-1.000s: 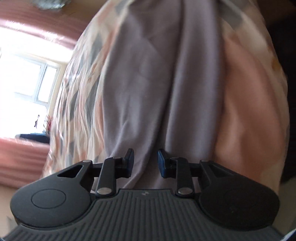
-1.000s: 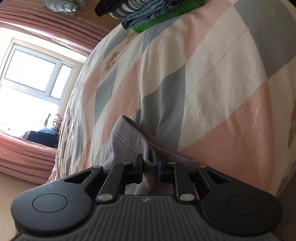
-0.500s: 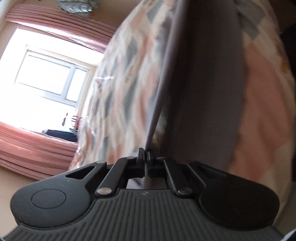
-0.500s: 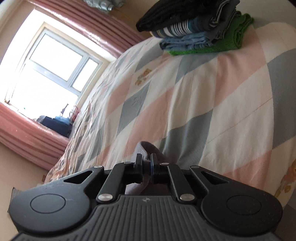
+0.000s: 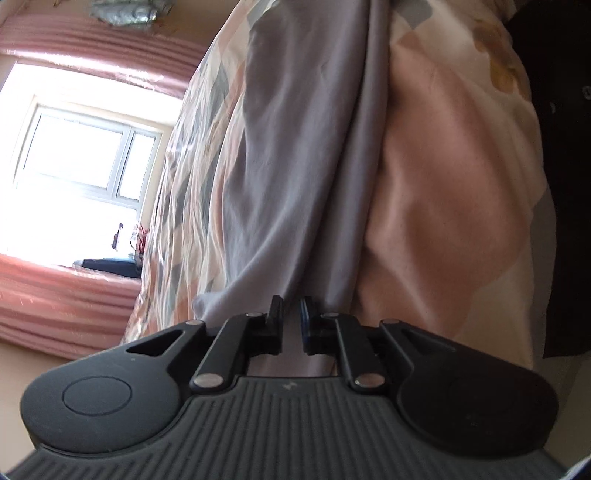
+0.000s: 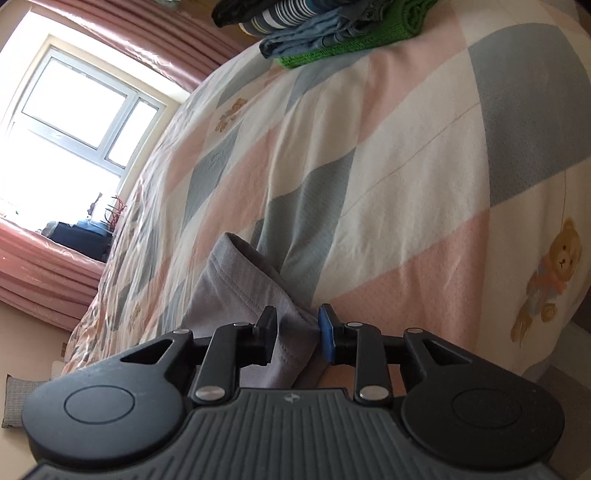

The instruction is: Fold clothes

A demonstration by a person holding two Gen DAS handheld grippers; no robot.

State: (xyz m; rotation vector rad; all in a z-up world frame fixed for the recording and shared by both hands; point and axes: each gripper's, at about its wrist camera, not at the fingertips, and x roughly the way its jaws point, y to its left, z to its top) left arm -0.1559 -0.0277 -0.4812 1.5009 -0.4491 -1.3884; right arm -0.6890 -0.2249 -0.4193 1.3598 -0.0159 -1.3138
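One grey-lilac cotton garment (image 6: 236,291) is counted, lying on one bed under a pink, white and grey-blue checked quilt (image 6: 388,155). One stack of folded clothes (image 6: 325,33) is seen at the quilt's far end; four layers are made out in it: black, striped, blue denim and green knit. Two printed teddy bears (image 6: 554,273) are counted on the quilt. One window (image 6: 85,99) is seen beyond the quilt, flanked by pink curtains. Two black grippers (image 6: 297,328) are counted, one per view (image 5: 291,325).
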